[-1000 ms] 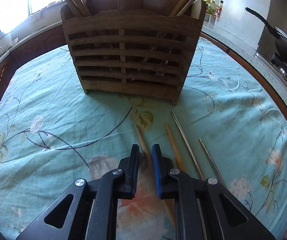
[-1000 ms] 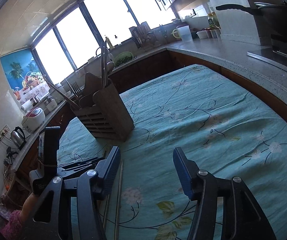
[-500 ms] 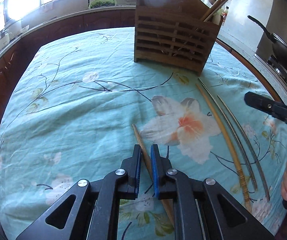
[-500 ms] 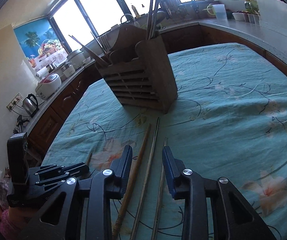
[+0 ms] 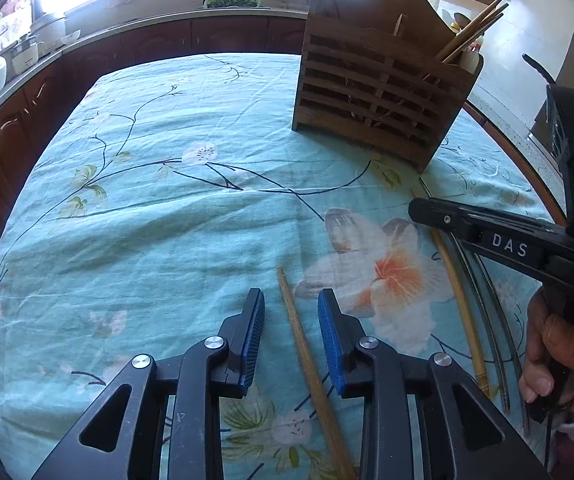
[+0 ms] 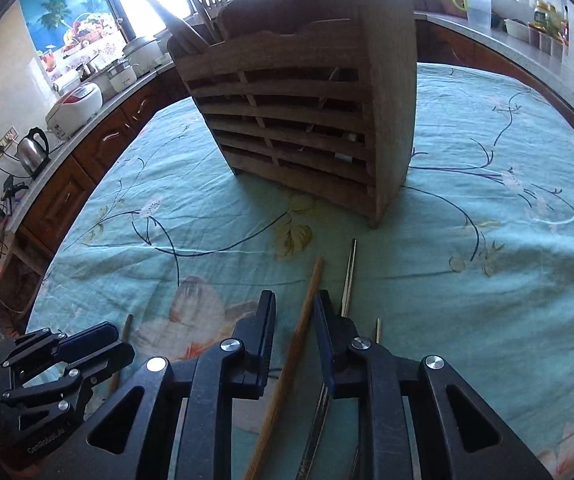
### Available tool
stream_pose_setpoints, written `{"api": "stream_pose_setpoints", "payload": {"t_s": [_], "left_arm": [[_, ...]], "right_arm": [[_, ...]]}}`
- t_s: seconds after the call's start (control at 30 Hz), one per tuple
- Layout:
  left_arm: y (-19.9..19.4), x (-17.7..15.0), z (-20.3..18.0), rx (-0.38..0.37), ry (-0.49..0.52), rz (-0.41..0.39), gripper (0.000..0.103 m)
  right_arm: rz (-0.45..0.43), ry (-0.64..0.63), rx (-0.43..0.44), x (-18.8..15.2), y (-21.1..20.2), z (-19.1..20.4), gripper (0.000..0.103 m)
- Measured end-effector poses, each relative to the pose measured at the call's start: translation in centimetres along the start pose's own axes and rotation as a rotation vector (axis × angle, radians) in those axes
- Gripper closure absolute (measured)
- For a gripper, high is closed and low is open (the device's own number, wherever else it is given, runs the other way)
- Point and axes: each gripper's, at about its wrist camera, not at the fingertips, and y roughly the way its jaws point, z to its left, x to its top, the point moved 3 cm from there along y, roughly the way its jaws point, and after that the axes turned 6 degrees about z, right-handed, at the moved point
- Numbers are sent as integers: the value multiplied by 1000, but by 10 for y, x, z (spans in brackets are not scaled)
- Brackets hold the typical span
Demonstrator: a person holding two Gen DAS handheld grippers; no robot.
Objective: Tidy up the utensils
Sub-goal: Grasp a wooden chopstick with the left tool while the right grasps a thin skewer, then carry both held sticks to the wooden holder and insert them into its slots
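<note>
Forks (image 6: 209, 4) show only rightward; both grippers' fingers apart astride wooden chopsticks.

A tall slatted wooden utensil holder (image 5: 383, 92) stands at one o'clock on the teal floral tablecloth (image 5: 159, 216) and blocks the far right. From nine to twelve o'clock the cloth lies bare, wide enough for a gripper to pass. At three o'clock the black right gripper (image 5: 483, 236) reaches across above a pale bamboo chopstick (image 5: 461, 304) and thin metal chopsticks (image 5: 487, 312). A brown wooden chopstick (image 5: 307, 356) lies between the parted fingers of the left gripper (image 5: 291, 316).
</note>
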Motion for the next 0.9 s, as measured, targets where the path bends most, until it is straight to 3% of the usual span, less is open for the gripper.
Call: {"api": "stream_pose_setpoints", "payload": {"t_s": [0.2,0.33,0.47,0.63,0.9], "left_arm": [[5,-3,-21,112,100,-31,79],[5,-1,-20,66,82,-32,97],[-3,-3,-7,-10,23,-28,99],[-32,-7,11,-101,-52,-78,100],[-99,-10,19,-164,-56,-221,100]], "right_arm": [[-6,-128,-127,-1,2,14,92],[-3,-85,-65,-5,-3,7,97],[-33,-20,30,-16,-25,1,98],[-105,32,127,-28,-67,-3,98],[-241,39,171,-24,-137,-3,98]]}}
